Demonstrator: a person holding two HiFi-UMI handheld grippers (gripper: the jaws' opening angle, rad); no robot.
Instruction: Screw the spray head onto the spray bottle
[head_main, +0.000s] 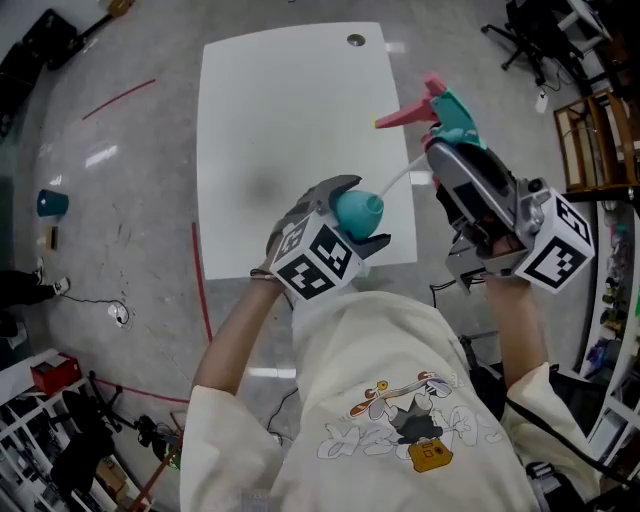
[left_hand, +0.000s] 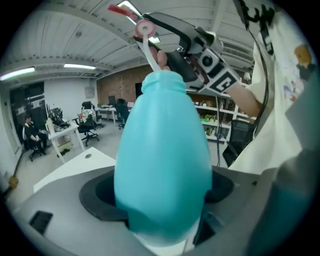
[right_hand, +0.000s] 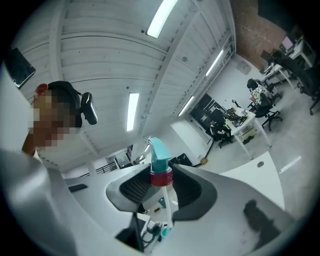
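The teal spray head with pink trigger (head_main: 447, 108) is pinched at its red collar by the jaws of your right gripper (head_main: 452, 142). You hold it above the white worktop (head_main: 270, 100) so its white dip tube (head_main: 400, 180) feeds the teal egg-shaped plastic bottle (head_main: 356, 210). The jaws of your left gripper (head_main: 360, 214) clasp the bottle's belly, spread wide, steadying it with the neck angled toward the head. The tube tip seems to be inside already.

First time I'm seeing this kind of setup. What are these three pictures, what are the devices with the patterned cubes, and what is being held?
There is no robot here: a person holds a two-jaw gripper in each hand. The head view looks down from the person's head. The other two views come from cameras riding on each gripper. The left gripper clamps a teal spray bottle. The right gripper clamps the spray head, whose thin tube reaches the bottle's mouth. The head is not yet screwed on. Below stands a white table, with only a small round fitting showing on it.
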